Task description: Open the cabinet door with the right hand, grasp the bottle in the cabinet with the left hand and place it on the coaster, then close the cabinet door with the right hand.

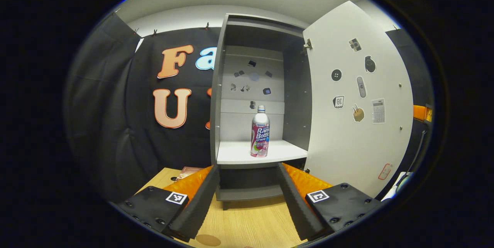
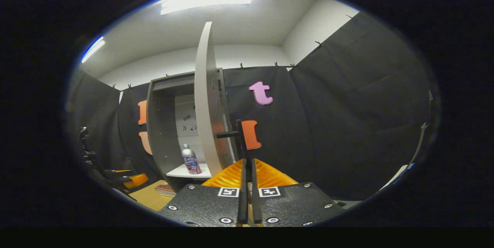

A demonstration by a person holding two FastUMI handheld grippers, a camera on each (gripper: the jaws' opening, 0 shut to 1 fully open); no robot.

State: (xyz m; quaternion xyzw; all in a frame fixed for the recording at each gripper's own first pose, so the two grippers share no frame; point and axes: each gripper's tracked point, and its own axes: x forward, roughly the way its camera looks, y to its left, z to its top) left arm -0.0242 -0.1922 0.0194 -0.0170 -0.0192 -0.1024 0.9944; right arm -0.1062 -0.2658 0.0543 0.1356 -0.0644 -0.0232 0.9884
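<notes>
Left gripper view: The left gripper (image 1: pixel 247 192) hangs released, its two black-padded fingers spread wide and holding nothing. Straight ahead of it stands a grey cabinet (image 1: pixel 217 97) on a wooden table (image 1: pixel 247 221), with its white door (image 1: pixel 359 97) swung open to the right of the cabinet. The bottle (image 1: pixel 260 131) stands upright on the cabinet's white shelf (image 1: pixel 235 154), near the front edge, its long axis vertical. It lies dead ahead of the left gripper, above and between the spread fingers and clearly apart from them. The gap looks wider than the bottle, so a straight forward reach should bring the fingers to either side of it.

Right gripper view: The right gripper (image 2: pixel 248 186) is clenched on the door's dark handle (image 2: pixel 239 140), to the right of the cabinet. The door shows edge-on. The bottle sits on the shelf, left of the door. The left gripper looks the better placed for it.
</notes>
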